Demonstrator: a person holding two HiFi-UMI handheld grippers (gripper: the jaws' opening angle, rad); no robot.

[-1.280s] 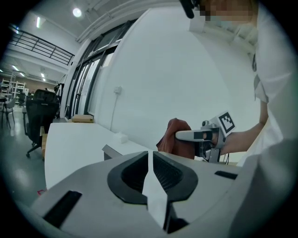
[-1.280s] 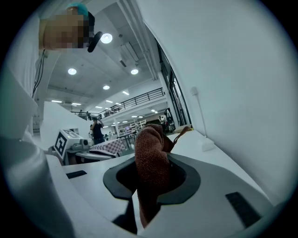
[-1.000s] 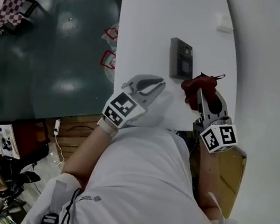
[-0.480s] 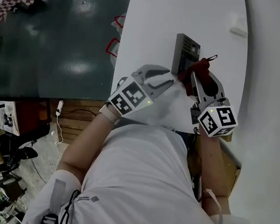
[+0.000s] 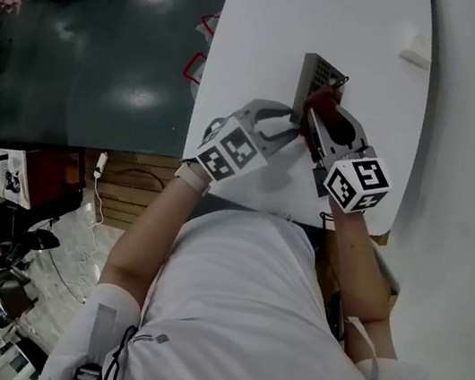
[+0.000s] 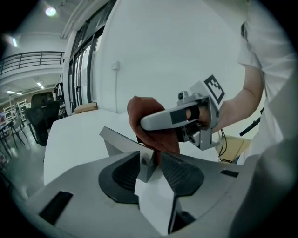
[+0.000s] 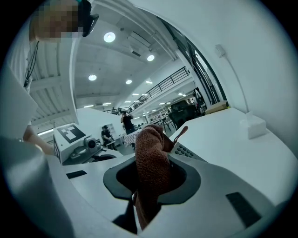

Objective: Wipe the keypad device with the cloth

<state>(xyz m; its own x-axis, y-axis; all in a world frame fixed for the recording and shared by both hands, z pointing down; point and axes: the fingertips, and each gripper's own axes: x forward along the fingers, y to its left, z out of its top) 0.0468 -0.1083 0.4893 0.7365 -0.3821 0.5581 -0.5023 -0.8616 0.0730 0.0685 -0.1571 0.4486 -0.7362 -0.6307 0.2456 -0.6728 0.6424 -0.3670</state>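
The grey wedge-shaped keypad device point(image 5: 315, 69) sits on the white table point(image 5: 268, 17). My right gripper point(image 5: 316, 118) is shut on a rust-red cloth point(image 5: 325, 102), and the cloth is bunched against the device's near right part. In the right gripper view the cloth point(image 7: 151, 153) hangs between the jaws, with the keys point(image 7: 187, 152) just behind it. My left gripper point(image 5: 290, 126) is at the device's near left end with its jaws opening. In the left gripper view a corner of the device point(image 6: 122, 142) stands between the pads point(image 6: 179, 174), with a gap on the right side.
A small white box point(image 5: 417, 51) lies at the table's far right, near the wall. The table's left edge drops to a dark floor where red-and-white items point(image 5: 195, 68) lie. The person's body fills the near edge.
Both grippers have moved forward to the device. The left jaws went from shut to open and now straddle its near corner. The cloth has come onto the device.
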